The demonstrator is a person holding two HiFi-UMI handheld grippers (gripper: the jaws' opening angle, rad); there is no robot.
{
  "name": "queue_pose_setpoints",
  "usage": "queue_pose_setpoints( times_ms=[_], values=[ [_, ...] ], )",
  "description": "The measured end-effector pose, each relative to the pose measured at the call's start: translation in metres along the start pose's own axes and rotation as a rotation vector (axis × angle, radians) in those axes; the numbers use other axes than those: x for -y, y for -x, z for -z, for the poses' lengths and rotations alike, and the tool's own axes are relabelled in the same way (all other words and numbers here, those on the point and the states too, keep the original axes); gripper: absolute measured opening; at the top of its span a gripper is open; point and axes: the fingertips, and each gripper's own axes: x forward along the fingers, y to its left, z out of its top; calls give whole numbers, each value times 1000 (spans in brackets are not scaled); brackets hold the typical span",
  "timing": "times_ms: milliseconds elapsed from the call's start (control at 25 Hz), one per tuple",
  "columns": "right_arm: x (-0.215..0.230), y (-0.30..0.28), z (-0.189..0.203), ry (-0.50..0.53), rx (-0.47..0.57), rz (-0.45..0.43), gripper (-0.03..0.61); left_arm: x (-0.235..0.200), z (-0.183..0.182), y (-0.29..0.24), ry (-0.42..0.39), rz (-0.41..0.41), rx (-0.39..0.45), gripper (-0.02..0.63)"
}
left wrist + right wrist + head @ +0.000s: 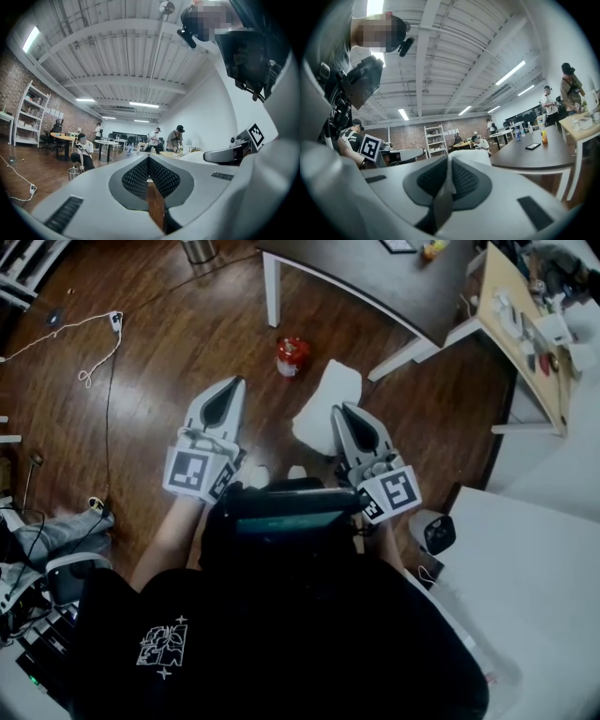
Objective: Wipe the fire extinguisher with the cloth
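- The left tool (231, 390) has its jaws pressed together with nothing between them, tips aimed at the wooden floor (169, 334).
- The right tool (341, 414) is clamped on a white cloth (323, 401), which sticks out past its tips.
- The red fire extinguisher (292, 355) stands on the floor ahead of both tools, beside a dark surface (375, 282), apart from the cloth.

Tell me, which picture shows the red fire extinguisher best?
The head view: the fire extinguisher sits whole on the wooden floor near the table leg. The left gripper view and right gripper view don't show it at all.
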Motion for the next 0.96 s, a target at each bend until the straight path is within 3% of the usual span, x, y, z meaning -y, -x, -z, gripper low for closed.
queue_pose_setpoints(
  times_ms=[960],
  values=[
    [-1,-2,2,3,-24,-10,36,0,-7,1,-2,-12,8,2]
  ],
)
